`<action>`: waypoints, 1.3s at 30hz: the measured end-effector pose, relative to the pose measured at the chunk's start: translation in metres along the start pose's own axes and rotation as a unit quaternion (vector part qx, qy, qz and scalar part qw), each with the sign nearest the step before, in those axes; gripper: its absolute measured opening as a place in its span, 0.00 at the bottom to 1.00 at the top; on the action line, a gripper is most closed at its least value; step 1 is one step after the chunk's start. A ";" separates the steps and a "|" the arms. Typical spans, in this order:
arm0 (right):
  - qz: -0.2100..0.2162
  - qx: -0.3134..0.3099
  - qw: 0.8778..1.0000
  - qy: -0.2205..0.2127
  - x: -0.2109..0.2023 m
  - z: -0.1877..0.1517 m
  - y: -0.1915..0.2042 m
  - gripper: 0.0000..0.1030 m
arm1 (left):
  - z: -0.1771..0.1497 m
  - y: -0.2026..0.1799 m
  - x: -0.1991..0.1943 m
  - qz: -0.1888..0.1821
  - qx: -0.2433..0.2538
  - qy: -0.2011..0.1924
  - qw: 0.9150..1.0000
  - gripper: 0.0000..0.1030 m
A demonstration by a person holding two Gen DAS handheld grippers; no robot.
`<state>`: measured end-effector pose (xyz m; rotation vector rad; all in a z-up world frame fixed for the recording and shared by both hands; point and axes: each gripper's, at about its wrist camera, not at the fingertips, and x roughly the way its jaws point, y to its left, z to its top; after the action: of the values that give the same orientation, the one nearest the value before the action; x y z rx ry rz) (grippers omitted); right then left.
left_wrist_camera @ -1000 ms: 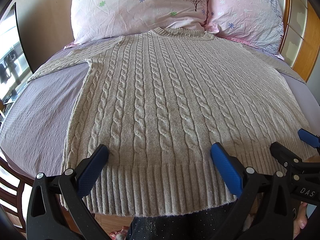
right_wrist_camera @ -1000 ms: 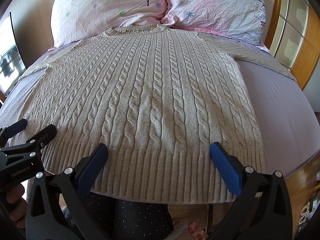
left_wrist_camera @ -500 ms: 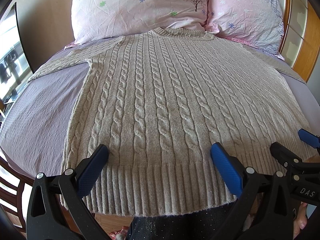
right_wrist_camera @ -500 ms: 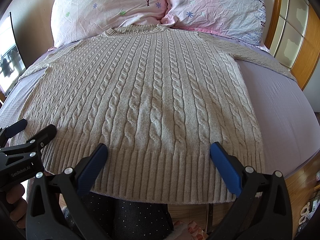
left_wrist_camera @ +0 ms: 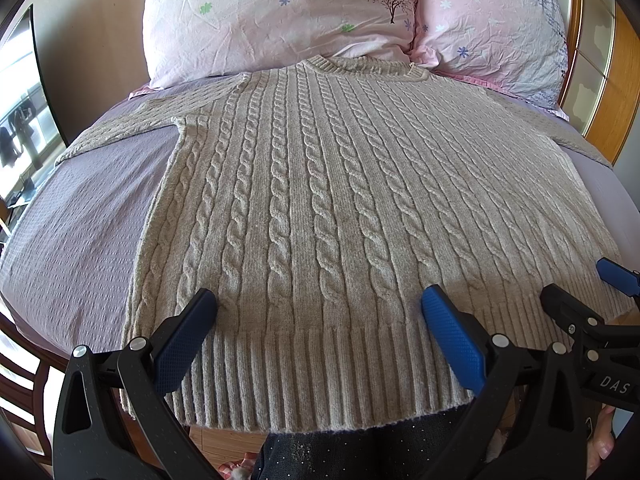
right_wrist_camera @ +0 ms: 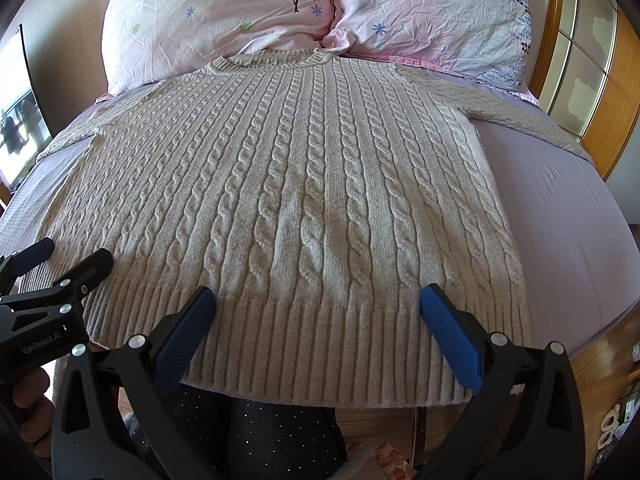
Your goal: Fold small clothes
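Observation:
A beige cable-knit sweater (left_wrist_camera: 340, 208) lies flat on the bed, collar toward the pillows, ribbed hem at the near edge, sleeves spread out to both sides. It also shows in the right wrist view (right_wrist_camera: 304, 200). My left gripper (left_wrist_camera: 318, 312) is open and empty, hovering over the left part of the hem. My right gripper (right_wrist_camera: 316, 308) is open and empty over the right part of the hem. The right gripper also shows at the right edge of the left wrist view (left_wrist_camera: 580, 292), and the left gripper at the left edge of the right wrist view (right_wrist_camera: 68, 256).
The bed has a lilac sheet (left_wrist_camera: 80, 216). Two pink floral pillows (left_wrist_camera: 272, 12) lean at the head. A wooden headboard with glass panels (right_wrist_camera: 592, 80) stands at the right. The bed's near edge, wooden floor and the person's dark trousers (right_wrist_camera: 260, 428) are below the hem.

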<state>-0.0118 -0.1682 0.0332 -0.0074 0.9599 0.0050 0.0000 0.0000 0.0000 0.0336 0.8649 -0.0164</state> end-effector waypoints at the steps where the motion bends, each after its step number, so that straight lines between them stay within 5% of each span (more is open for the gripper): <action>1: 0.000 0.000 1.000 0.000 0.000 0.000 0.000 0.98 | 0.000 0.000 0.000 0.000 0.000 0.000 1.000 0.99; 39: 0.010 -0.012 1.000 -0.008 0.001 0.001 0.002 0.98 | 0.000 0.000 0.000 0.001 0.001 -0.002 1.000 0.99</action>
<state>-0.0104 -0.1659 0.0333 -0.0191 0.9434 0.0352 -0.0002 -0.0001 0.0000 0.0361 0.8615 -0.0159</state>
